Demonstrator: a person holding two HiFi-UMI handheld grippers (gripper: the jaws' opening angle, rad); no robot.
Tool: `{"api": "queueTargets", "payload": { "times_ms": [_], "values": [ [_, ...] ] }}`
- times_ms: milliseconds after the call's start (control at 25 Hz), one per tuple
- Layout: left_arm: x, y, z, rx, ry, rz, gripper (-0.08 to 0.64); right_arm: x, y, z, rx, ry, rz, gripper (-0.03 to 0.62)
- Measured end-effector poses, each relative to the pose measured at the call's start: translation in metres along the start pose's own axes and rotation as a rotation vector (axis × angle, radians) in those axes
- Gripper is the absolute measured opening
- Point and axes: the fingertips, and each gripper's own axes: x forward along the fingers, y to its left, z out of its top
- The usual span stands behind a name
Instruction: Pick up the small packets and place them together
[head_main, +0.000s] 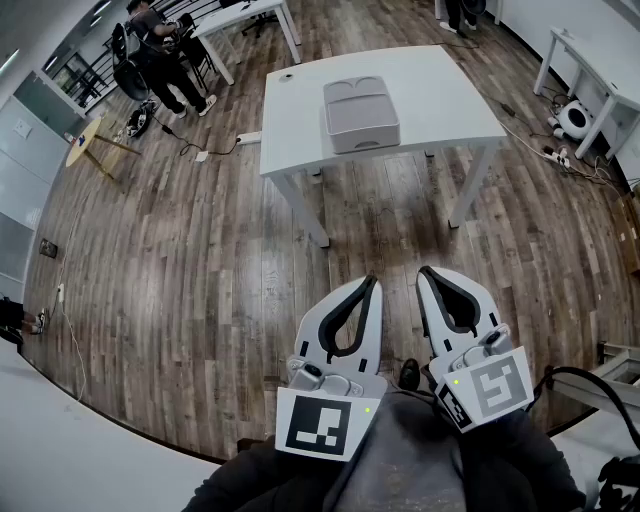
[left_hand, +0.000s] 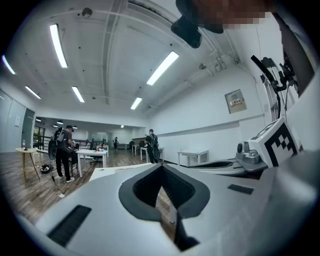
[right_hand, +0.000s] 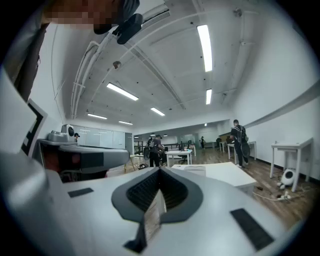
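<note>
Left gripper (head_main: 372, 286) and right gripper (head_main: 428, 273), jaws pressed together, face a white table (head_main: 440, 100).

Contents of grey container (head_main: 361, 113) on table (head_main: 440, 95): too small

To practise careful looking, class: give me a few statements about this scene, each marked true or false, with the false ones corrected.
1. The left tool and the right tool are over the wood floor, short of the white table. True.
2. The right tool grips a packet. False: its jaws are together with nothing between them.
3. A grey box sits on the white table. True.
4. The left tool's jaws stand wide apart. False: their tips meet, and the tool is empty.
5. Nobody else is in the room. False: a person stands by a desk at the far left.
</note>
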Motion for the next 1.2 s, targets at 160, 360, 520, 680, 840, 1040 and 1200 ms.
{"api": "queueTargets", "payload": {
  "times_ms": [160, 360, 520, 680, 840, 1040, 1200],
  "values": [
    [0.005, -0.004, -0.001, -0.003, -0.003, 0.003, -0.005, 0.0, -0.006, -0.001, 0.002, -0.003, 0.003, 0.005],
    [0.014, -0.01, -0.005, -0.014, 0.001, 0.011, -0.005, -0.002, -0.017, -0.007, 0.01, 0.008, 0.011, 0.005],
    [0.024, -0.018, -0.006, -0.019, 0.005, 0.022, -0.005, -0.003, -0.029, -0.008, 0.019, 0.01, 0.024, 0.005],
    [0.034, -0.022, -0.009, -0.024, 0.006, 0.051, -0.005, -0.002, -0.04, -0.011, 0.068, 0.01, 0.067, 0.005],
    [0.036, -0.022, -0.02, -0.031, 0.036, 0.079, -0.005, 0.006, -0.042, -0.021, 0.101, 0.024, 0.115, 0.005],
    [0.037, 0.003, -0.028, -0.03, 0.055, 0.134, -0.005, 0.029, -0.034, -0.033, 0.133, 0.044, 0.16, 0.005],
    [0.047, 0.037, -0.045, -0.049, 0.076, 0.141, -0.005, 0.066, -0.025, -0.048, 0.161, 0.074, 0.184, 0.005]
  ]
}}
